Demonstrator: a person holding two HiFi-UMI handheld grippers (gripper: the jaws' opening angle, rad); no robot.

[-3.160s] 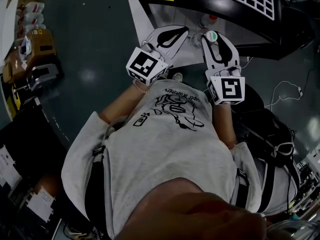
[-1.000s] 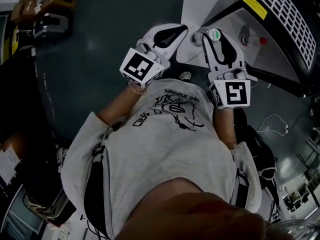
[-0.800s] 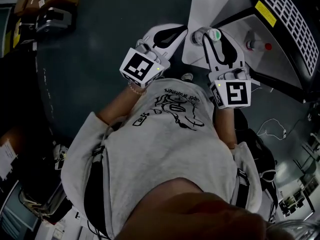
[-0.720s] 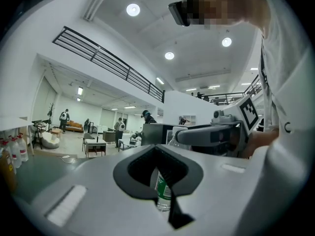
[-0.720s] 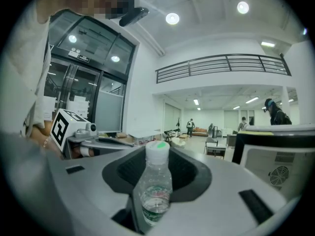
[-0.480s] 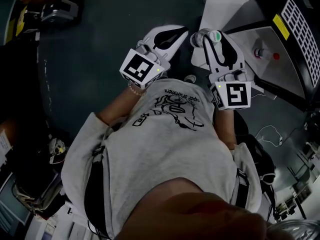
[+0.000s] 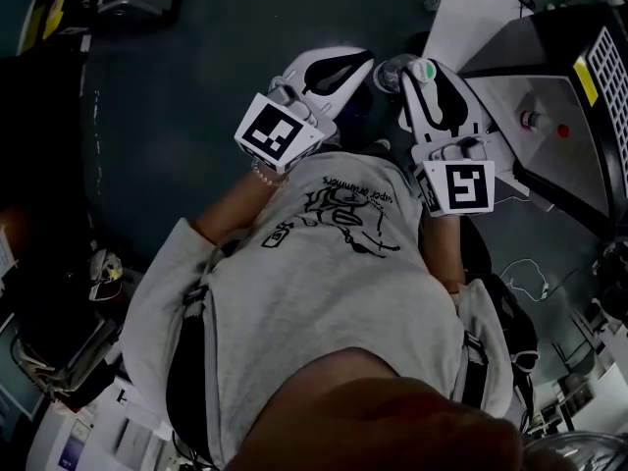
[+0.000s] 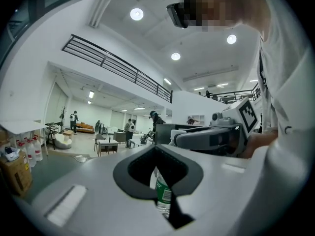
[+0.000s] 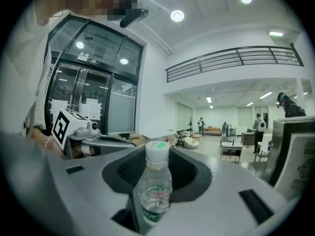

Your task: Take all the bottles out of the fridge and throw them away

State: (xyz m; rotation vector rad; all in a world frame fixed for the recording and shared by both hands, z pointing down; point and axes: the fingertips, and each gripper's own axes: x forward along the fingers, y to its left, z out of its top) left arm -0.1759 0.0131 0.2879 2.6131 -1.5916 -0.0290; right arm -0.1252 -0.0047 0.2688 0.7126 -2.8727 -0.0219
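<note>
- Two handheld tools are held out in front of a person in a grey printed T-shirt [image 7: 314, 302], above a dark teal floor [image 7: 196, 116].
- Right tool [image 7: 417, 75]: jaws clamped on a clear plastic bottle with a white cap and green label [image 9: 155, 191], one jaw on each side of its upper body.
- The bottle is upright in the right gripper view, with the cap above the jaws and a green dot on the cap.
- The clamped bottle is outside the black-framed fridge [image 7: 549, 42] and to its left in the head view.
- Left tool [image 7: 361, 62]: jaw tips together, nothing clamped between them.
- A green-labelled bottle body shows through the left tool's hole in the left gripper view, below the tips of the right tool. It looks like the same bottle.
- The two tools are side by side and close, with their tips near each other.
- One red-capped clear bottle [image 7: 546, 124] is inside the fridge on its pale floor, well apart from both tools.
- The fridge's white grille with a yellow sticker [image 7: 587, 81] is at the right edge of the head view.
- Both gripper views show a bright open hall behind, with distant people and furniture too small to detail.
</note>
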